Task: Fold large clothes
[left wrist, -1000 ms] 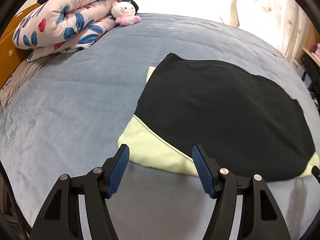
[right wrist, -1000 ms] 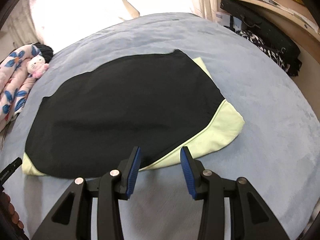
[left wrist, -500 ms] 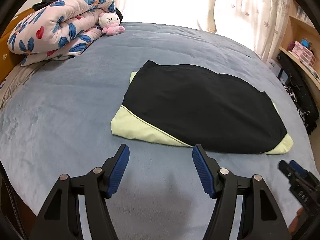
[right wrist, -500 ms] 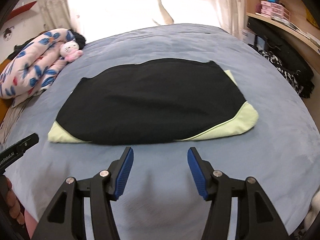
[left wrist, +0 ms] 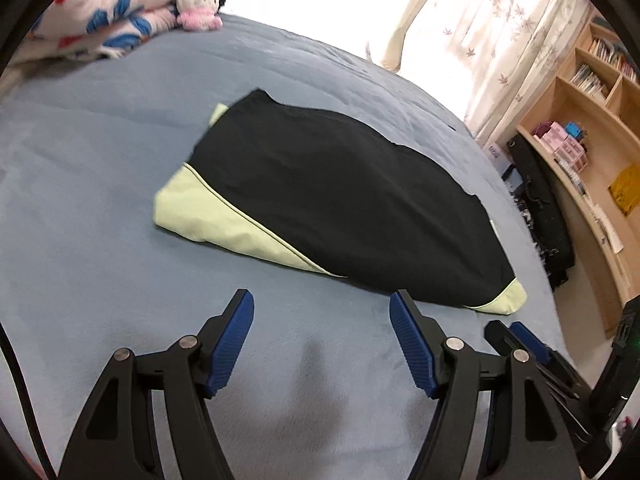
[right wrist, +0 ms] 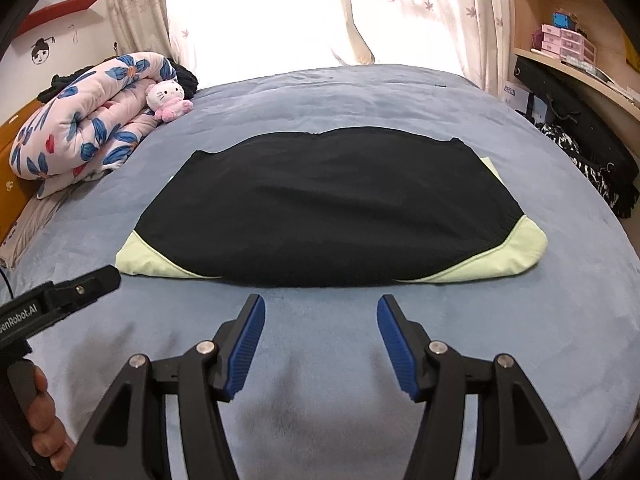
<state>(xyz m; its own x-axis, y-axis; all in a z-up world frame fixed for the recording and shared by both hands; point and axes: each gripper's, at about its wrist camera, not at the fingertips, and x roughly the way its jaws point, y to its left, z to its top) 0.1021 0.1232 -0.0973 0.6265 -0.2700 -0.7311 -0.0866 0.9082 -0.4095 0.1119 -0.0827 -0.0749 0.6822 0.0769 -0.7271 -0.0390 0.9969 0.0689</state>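
The folded black garment with pale green corner panels (right wrist: 328, 208) lies flat on the blue plush bedspread (right wrist: 400, 92), its long axis running side to side across the right wrist view. Both grippers hover apart from its near edge, empty. The right gripper (right wrist: 320, 332) faces the middle of that edge, jaws opening with nothing between them. The left gripper (left wrist: 322, 336), jaws also opening and bare, looks slightly closer to the left green corner, though fisheye distortion makes that uncertain.

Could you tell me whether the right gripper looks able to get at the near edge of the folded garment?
Probably yes: the right gripper, jaws opening and empty, faces the garment across bare blue bedcover.
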